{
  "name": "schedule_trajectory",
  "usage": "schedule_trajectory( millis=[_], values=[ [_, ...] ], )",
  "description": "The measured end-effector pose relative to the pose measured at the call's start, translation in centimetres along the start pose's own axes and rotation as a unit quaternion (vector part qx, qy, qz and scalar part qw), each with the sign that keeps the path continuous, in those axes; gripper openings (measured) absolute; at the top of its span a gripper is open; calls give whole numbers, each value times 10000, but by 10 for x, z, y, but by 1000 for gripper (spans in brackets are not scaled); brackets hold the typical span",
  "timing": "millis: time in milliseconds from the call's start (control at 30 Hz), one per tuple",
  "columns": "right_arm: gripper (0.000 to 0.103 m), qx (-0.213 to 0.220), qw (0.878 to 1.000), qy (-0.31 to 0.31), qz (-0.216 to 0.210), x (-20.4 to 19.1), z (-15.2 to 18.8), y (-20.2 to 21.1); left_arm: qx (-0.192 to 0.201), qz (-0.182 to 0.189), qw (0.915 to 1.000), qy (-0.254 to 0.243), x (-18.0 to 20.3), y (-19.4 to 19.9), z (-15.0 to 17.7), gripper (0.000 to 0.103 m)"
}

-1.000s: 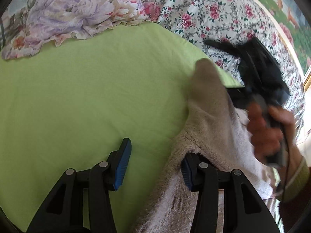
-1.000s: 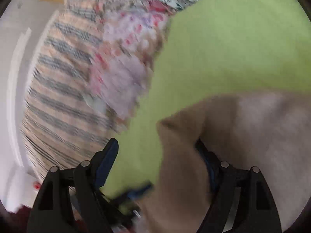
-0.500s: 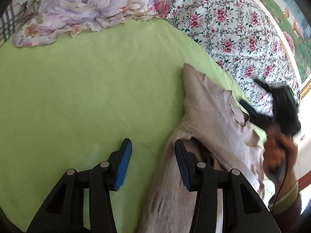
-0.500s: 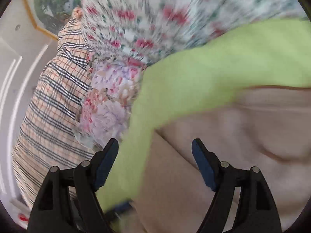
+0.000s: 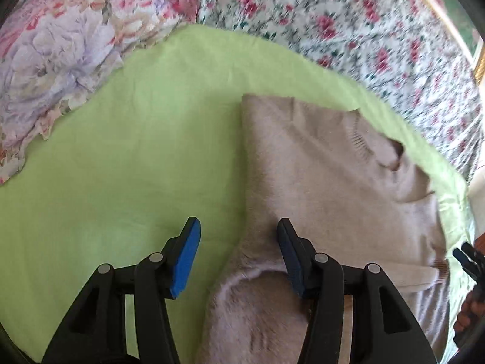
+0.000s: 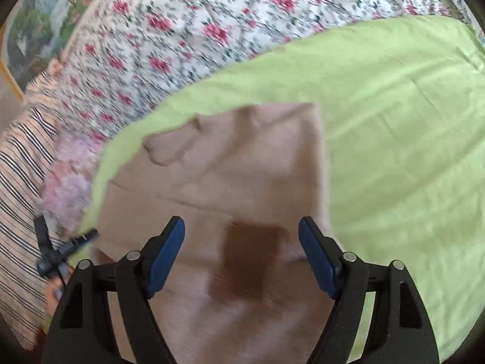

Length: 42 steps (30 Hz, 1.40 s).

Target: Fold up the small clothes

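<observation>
The left wrist view shows the beige sweater (image 5: 318, 166) lying on the lime-green sheet (image 5: 121, 151), filling the centre and right of the frame, with its ribbed neck opening toward the right and a squared corner at upper centre. A ruffled pillow with large pale flowers (image 5: 60, 45) sits in the upper left, and a quilt with small red roses (image 5: 348, 30) runs across the top and right. At the far right edge, a hand on a black grip (image 5: 468, 291) is partly cut off.

The right wrist view shows what the other does not: a dark brown rectangular patch (image 6: 251, 261) on the sweater (image 6: 242, 166), low in the frame, though blur leaves it unclear whether it is a label or a pocket. A striped cloth (image 6: 21, 182) fills the left edge, the rose quilt (image 6: 197, 30) the top, and the green sheet (image 6: 394, 136) the right.

The left hand-held gripper (image 5: 238, 253) stands with its jaws apart, having just been opening; the sweater's left edge and a fuzzy fold lie between them, against the right finger, but the pads do not press on it. The right hand-held gripper (image 6: 241, 251) also stands wide apart, its jaws having just been closing a little, pinching nothing, with the brown patch in the gap between the fingers.
</observation>
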State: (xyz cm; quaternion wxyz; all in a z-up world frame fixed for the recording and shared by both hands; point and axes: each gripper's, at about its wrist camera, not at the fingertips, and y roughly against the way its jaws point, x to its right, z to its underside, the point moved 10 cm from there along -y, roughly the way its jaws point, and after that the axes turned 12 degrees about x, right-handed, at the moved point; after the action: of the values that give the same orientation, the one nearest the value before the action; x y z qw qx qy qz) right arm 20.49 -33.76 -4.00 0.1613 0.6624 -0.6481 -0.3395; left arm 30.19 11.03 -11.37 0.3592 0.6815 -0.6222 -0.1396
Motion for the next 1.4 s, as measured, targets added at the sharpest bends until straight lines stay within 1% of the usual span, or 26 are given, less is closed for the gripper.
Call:
schedule_trajectory(
  millis=[33, 67, 100, 133, 167, 200, 267, 300, 333, 367, 433, 467, 500, 533, 700, 767, 800, 867, 900, 933, 1000, 1100, 1167, 1300, 1367, 1400],
  values=[
    [65, -114, 9999, 36, 9, 2, 5, -4, -29, -32, 10000, 4, -2, -3, 3, 55],
    [53, -257, 9996, 60, 28, 1, 12, -10, -70, -72, 9999, 2, -4, -7, 5, 55],
    [43, -431, 9990, 89, 68, -1, 20, -18, -99, -100, 9999, 4, -5, -10, 8, 55],
    [19, -520, 9984, 156, 157, -2, 24, -23, -97, -124, 9999, -10, -6, -11, 9, 55],
    [9, -546, 9981, 234, 171, -5, 25, -24, -78, -149, 9998, -42, -6, -11, 10, 55],
    [9, -385, 9988, 301, 97, -12, 18, -20, -67, -190, 9998, -83, -6, -10, 10, 55],
    [8, 124, 9986, 515, 29, -26, -2, -3, -68, -279, 9995, -143, -7, -9, 11, 55],
    [8, 386, 9973, 615, 51, -31, -14, 6, -62, -342, 9992, -179, -8, -10, 10, 56],
    [8, 498, 9967, 631, 138, -29, -20, 7, -60, -409, 9989, -207, -9, -11, 11, 57],
    [8, 462, 9965, 661, 242, -26, -18, 5, -61, -445, 9987, -228, -8, -12, 12, 57],
    [8, 83, 9947, 840, 595, -11, -3, -19, -25, -557, 9980, -304, -8, -13, 11, 59],
    [10, -37, 9943, 818, 684, -6, 2, -26, -7, -606, 9975, -353, -8, -13, 12, 59],
    [10, -271, 9936, 734, 816, 5, 14, -36, 8, -620, 9974, -381, -7, -13, 11, 59],
    [11, -301, 9942, 667, 792, 9, 18, -37, 17, -622, 9973, -397, -8, -12, 12, 59],
    [16, -27, 9970, 411, 655, 6, 10, -9, -38, -581, 9976, -384, -10, 2, 14, 59],
    [18, 80, 9982, 388, 453, -1, 9, 8, -61, -568, 9976, -390, -10, 17, 18, 59],
    [20, 145, 9987, 371, 319, -6, 10, 19, -86, -547, 9977, -401, -10, 28, 22, 57],
    [39, 228, 9990, 355, 119, -15, 14, 33, -99, -443, 9981, -424, -6, 46, 33, 57],
    [43, 278, 9990, 345, -18, -21, 17, 43, -110, -308, 9986, -425, -3, 59, 42, 57],
    [45, 301, 9989, 349, -60, -24, 22, 49, -136, -221, 9987, -437, -1, 69, 50, 57],
    [45, 304, 9989, 324, -159, -30, 32, 63, -227, -68, 9987, -456, 0, 89, 70, 57],
    [45, 282, 9989, 266, -282, -35, 49, 77, -354, 34, 9983, -469, -4, 115, 97, 57],
    [45, 299, 9986, 248, -366, -38, 61, 88, -397, 76, 9984, -407, -7, 130, 111, 59],
    [45, 254, 9980, 217, -535, -40, 84, 104, -615, 291, 9972, -295, -14, 160, 145, 62],
    [45, 202, 9975, 281, -613, -42, 96, 113, -773, 459, 9955, -303, -15, 172, 166, 67],
    [45, 158, 9972, 381, -626, -43, 104, 119, -870, 553, 9942, -316, -16, 180, 179, 72]
  ],
)
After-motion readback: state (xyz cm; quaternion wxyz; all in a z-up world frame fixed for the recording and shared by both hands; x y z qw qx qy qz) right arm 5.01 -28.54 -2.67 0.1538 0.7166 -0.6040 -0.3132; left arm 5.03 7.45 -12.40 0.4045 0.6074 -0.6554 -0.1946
